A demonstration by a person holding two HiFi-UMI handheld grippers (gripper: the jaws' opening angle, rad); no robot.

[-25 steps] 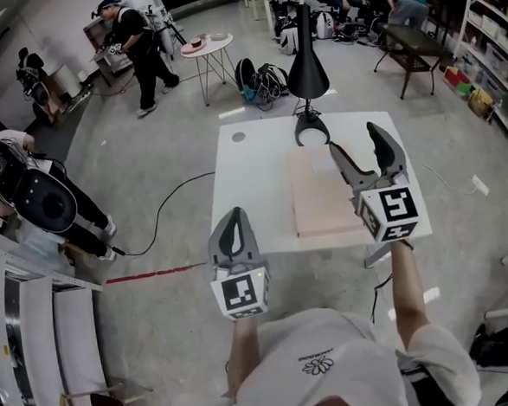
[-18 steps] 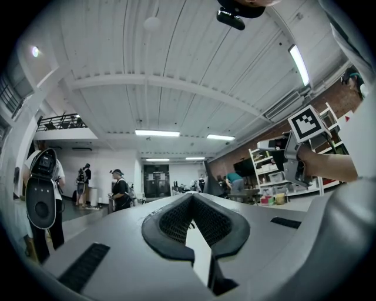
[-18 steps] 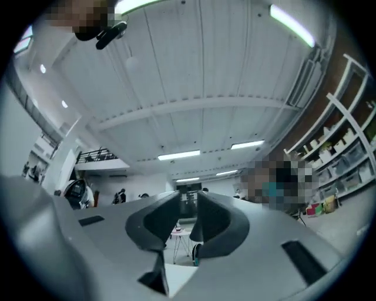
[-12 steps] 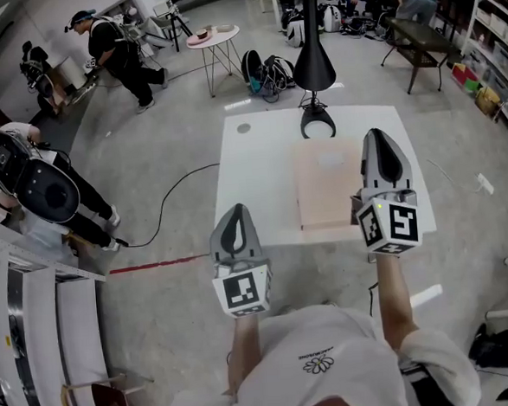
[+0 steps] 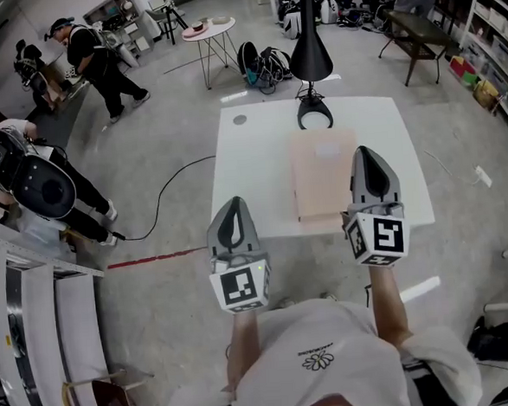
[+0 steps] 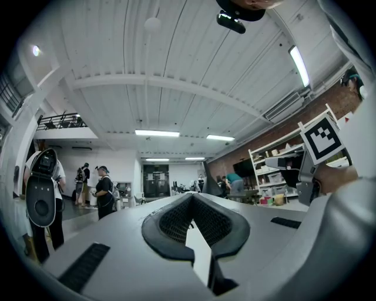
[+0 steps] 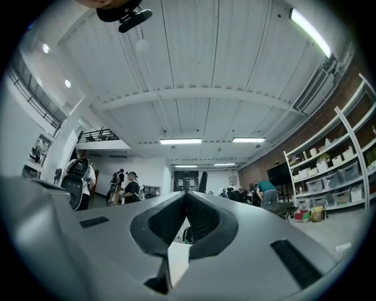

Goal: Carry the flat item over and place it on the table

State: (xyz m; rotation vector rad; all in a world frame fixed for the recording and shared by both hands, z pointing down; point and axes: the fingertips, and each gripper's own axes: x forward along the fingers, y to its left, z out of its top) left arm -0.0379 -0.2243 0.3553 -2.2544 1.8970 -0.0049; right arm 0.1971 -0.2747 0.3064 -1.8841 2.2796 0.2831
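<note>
You hold both grippers before a white table (image 5: 252, 176), where the flat item, a pale pink board (image 5: 322, 180), lies near the middle. Its far edge stops just short of the base of a black lamp (image 5: 310, 55). Your right gripper (image 5: 365, 150) has just been closing and its jaws now meet tip to tip with nothing between them. It shows over the table's near edge, just right of the board. Your left gripper (image 5: 230, 202), jaws likewise pressed together and empty, hangs over the grey floor (image 5: 146, 153), short of the table's near-left corner. Other people (image 5: 88, 57) stand at upper left.
</note>
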